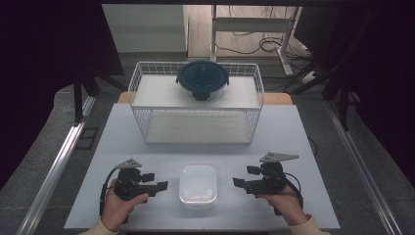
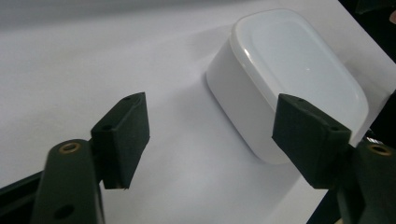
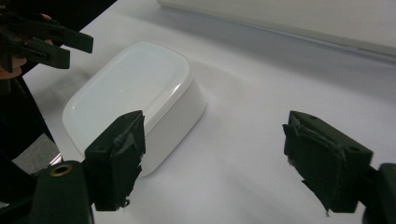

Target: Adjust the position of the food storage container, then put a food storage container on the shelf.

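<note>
Tabletop (image 1: 147, 142), white and matte, fills the centre of the high view, bordered by grey floor, metal rails and dark curtains at both sides. A white wire-mesh two-tier rack (image 1: 195, 105) stands at the far half of the table. On its upper shelf, at upper centre of the frame, sits a round clear container with a dark blue lid (image 1: 202, 81). Behind the rack, cables lie on the floor around a white desk frame.

A white rounded-rectangular plastic box with a translucent lid (image 1: 197, 185) rests on the tabletop at lower centre, between the two tools and apart from both.

The left gripper (image 1: 159, 186), at lower left, points toward the box; its jaws stand wide with nothing between them. The right gripper (image 1: 238, 182), at lower right, also points toward the box, jaws wide and empty.

The left gripper view shows the box (image 2: 289, 79) at upper right, behind and partly covered by the right-hand pad (image 2: 308, 140); the gripper (image 2: 210, 137) frames bare table. The right gripper view shows the box (image 3: 135, 88) at left, its near corner covered by the left-hand pad (image 3: 116, 158), whose facing is frayed; the gripper (image 3: 215, 158) frames bare table. The other gripper (image 3: 42, 42) appears at upper left, cut off by the frame edge.

The contents of the box cannot be made out through the lid.
</note>
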`<action>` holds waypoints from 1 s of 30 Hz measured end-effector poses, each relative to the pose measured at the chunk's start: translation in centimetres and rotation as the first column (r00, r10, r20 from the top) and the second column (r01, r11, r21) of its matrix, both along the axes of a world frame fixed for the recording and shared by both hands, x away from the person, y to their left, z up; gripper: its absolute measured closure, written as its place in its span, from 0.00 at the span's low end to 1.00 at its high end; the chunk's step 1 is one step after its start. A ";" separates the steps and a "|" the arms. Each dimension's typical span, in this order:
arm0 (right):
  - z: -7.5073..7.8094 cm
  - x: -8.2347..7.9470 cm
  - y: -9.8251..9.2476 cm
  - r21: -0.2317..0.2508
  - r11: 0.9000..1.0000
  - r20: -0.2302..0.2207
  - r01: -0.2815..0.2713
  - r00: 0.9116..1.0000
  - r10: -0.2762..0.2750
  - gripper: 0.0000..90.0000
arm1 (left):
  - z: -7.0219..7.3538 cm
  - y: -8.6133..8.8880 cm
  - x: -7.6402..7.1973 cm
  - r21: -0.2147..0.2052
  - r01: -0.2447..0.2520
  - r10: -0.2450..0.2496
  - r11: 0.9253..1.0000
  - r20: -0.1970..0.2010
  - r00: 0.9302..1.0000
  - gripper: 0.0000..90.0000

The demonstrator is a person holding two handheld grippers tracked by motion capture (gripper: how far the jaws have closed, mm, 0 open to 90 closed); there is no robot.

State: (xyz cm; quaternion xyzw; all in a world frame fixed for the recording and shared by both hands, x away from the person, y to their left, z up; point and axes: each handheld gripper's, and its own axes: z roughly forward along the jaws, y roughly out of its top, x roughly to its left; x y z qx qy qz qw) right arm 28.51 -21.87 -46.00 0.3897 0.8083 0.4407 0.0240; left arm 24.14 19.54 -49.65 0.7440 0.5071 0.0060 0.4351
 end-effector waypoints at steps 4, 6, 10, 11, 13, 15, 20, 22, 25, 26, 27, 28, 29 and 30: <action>-0.1 -0.1 0.3 -0.009 1.000 -0.007 -0.011 1.000 0.011 0.25 | 0.1 0.2 0.0 -0.006 -0.004 0.004 1.000 0.001 1.000 0.29; -0.2 -0.2 0.4 -0.012 1.000 -0.005 -0.011 1.000 0.011 0.25 | 0.1 0.3 0.1 -0.004 -0.004 0.004 1.000 0.003 1.000 0.29; -0.3 -0.2 0.5 -0.021 1.000 0.004 -0.004 1.000 0.004 0.24 | 0.1 0.3 0.1 0.002 -0.002 0.002 1.000 0.004 1.000 0.29; -0.3 -0.2 0.5 -0.016 1.000 0.004 -0.001 1.000 0.001 0.24 | 0.1 0.2 0.1 0.002 -0.002 0.002 1.000 0.005 1.000 0.29; -0.2 -0.2 0.5 -0.001 1.000 0.002 0.016 1.000 -0.016 0.25 | 0.2 0.1 0.1 0.001 -0.003 0.003 1.000 0.007 1.000 0.27; 0.0 -0.2 0.5 0.006 1.000 0.004 0.021 1.000 -0.021 0.26 | 0.2 0.1 0.2 -0.006 -0.002 0.002 1.000 0.005 1.000 0.26; -0.1 -0.4 0.9 0.024 0.999 -0.010 0.021 1.000 -0.021 0.27 | 0.4 0.0 0.5 -0.038 -0.004 0.004 0.999 -0.002 1.000 0.27; -0.2 -0.5 1.2 0.022 1.000 -0.021 0.012 1.000 -0.011 0.28 | 0.6 0.0 0.5 -0.058 -0.008 0.008 0.998 -0.003 1.000 0.28; -0.5 -0.7 1.9 0.022 1.000 -0.031 0.003 1.000 -0.002 0.28 | 0.8 -0.1 0.6 -0.073 -0.006 0.006 0.997 -0.003 1.000 0.28; -0.7 -0.7 2.2 0.021 1.000 -0.035 -0.001 0.999 0.001 0.27 | 0.8 -0.2 0.6 -0.075 -0.008 0.007 0.997 -0.004 1.000 0.28; -0.8 -0.7 2.6 0.020 1.000 -0.038 -0.004 0.999 0.005 0.28 | 0.8 -0.3 0.6 -0.074 -0.007 0.007 0.997 -0.006 1.000 0.28; -0.8 -0.7 2.8 0.020 1.000 -0.042 -0.007 0.999 0.008 0.28 | 0.7 -0.4 0.7 -0.077 -0.002 0.001 0.997 -0.009 1.000 0.28; -0.9 -0.7 3.2 0.023 1.000 -0.055 -0.016 0.998 0.017 0.28 | 0.7 -0.5 0.8 -0.081 -0.001 0.000 0.997 -0.013 1.000 0.29; -0.9 -0.7 3.4 0.030 0.999 -0.061 -0.017 0.998 0.019 0.28 | 0.6 -0.7 1.0 -0.090 0.000 -0.002 0.996 -0.022 1.000 0.29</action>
